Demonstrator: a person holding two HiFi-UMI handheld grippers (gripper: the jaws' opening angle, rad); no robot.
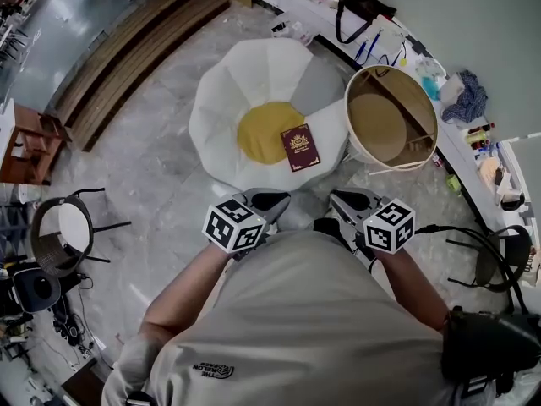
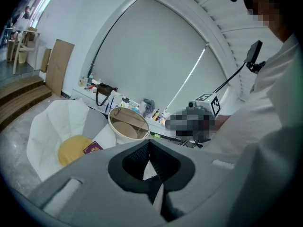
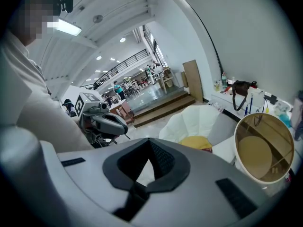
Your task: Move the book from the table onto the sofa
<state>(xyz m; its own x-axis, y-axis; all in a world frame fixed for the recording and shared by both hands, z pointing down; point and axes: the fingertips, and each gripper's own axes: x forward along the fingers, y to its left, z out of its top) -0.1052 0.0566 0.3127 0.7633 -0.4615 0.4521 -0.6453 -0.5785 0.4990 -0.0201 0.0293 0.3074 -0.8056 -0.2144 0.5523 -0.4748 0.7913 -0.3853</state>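
Note:
A dark red book [image 1: 300, 147] lies flat on the white petal-shaped sofa [image 1: 221, 100], at the right edge of its yellow seat cushion [image 1: 264, 130]. The book [image 2: 93, 148] also shows in the left gripper view, beside the cushion [image 2: 72, 150]. Both grippers are held close in front of the person's chest, short of the sofa. The left gripper [image 1: 265, 200] is shut with nothing between its jaws, and so is the right gripper [image 1: 355, 200]. In the right gripper view only a sliver of the book [image 3: 207, 149] shows past the jaws.
A round table [image 1: 365, 146] with a tan top and white rim stands right of the sofa, nothing on it. A cluttered white ledge [image 1: 461, 155] runs along the right wall. Black wire chairs [image 1: 63, 235] stand at the left and right. Wooden steps [image 1: 127, 53] lie at the upper left.

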